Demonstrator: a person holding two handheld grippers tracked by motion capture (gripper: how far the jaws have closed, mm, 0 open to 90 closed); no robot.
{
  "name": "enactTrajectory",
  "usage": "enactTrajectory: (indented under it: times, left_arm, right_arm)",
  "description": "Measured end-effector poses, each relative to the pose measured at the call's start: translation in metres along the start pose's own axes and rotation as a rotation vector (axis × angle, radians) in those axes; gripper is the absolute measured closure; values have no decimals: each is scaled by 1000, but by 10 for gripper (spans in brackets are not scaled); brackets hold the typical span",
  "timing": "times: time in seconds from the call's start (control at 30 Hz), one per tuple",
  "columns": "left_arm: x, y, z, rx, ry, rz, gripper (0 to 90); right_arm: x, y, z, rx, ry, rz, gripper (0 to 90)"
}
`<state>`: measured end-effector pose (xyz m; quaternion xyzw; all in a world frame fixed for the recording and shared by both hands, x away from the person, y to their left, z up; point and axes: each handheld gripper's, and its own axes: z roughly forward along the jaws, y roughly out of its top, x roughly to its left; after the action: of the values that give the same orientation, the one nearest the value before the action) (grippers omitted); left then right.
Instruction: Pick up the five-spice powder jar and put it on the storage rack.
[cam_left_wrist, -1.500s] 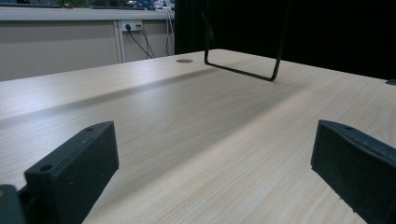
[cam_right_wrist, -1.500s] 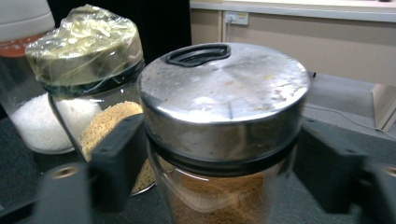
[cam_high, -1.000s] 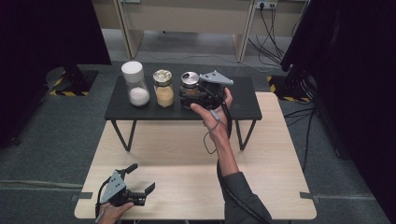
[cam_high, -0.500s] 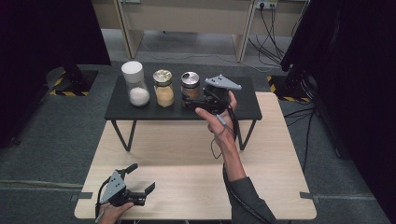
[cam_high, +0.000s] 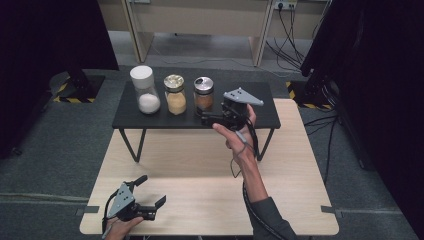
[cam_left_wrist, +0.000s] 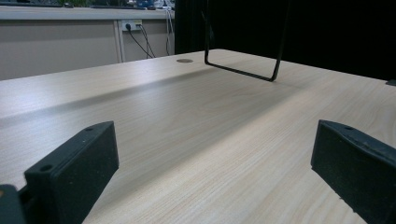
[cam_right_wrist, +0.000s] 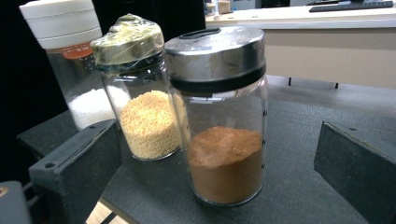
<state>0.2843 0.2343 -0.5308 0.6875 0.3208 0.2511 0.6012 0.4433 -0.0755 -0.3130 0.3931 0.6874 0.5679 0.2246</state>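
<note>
Glass jar (cam_right_wrist: 224, 126) of brown powder, steel-lidded, stands between the wide-spread right gripper (cam_right_wrist: 219, 158) jaws.

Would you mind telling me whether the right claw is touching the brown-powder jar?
Apart. The right gripper view shows the jar between the open right claw, with shelf visible either side.

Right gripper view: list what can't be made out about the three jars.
- White-capped jar: left side cut off by the frame edge, base hidden behind the right gripper jaw.
- Gold-lidded jar: right side hidden by the brown-powder jar.
- High view: jar markings too small.
</note>
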Motion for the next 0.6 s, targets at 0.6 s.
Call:
enactTrajectory:
  times: [0.6]
  left_arm:
    - [0, 0, 0, -1, 0, 3, 4]
  right_arm:
    - [8, -27, -19, -30, 50, -12, 11]
